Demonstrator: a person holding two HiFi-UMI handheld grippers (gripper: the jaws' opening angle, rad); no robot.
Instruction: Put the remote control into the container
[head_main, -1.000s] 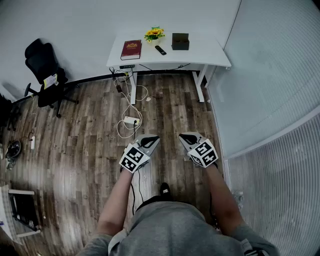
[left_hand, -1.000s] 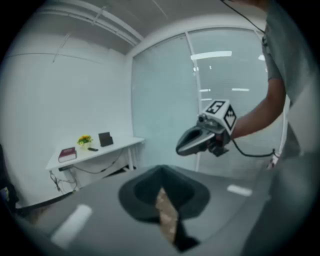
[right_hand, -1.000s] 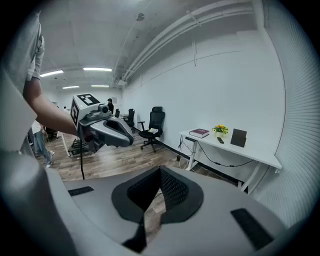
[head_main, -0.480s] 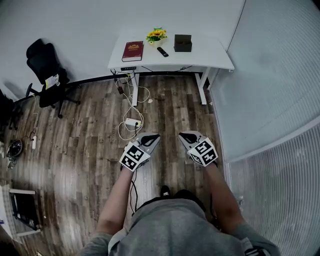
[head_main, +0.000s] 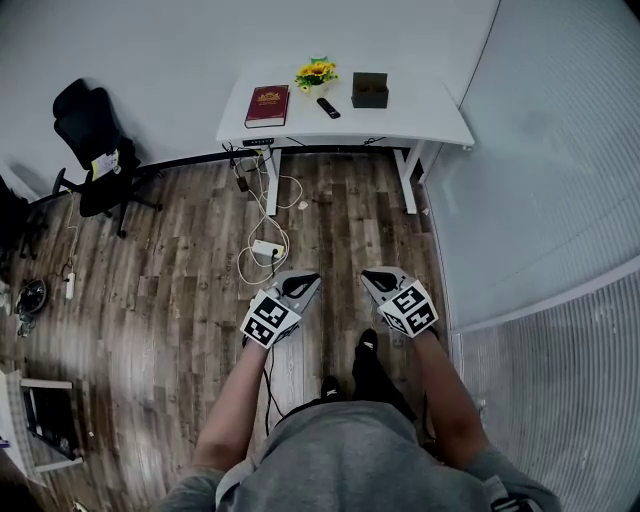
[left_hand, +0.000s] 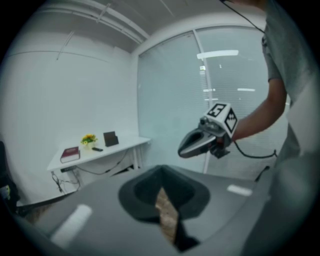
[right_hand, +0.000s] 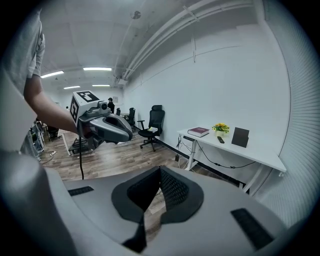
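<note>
Left gripper (head_main: 304, 281) and right gripper (head_main: 373, 277), both closed and empty, lower centre.
Remote (head_main: 328, 108) lies near the container (head_main: 369, 90) on the desk (head_main: 432, 106), top centre.

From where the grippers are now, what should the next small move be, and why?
Probably a step toward the white desk. The remote control lies there, a little apart from the black container. The left gripper and right gripper, both shut and empty, hang over the wood floor, well short of the desk.
</note>
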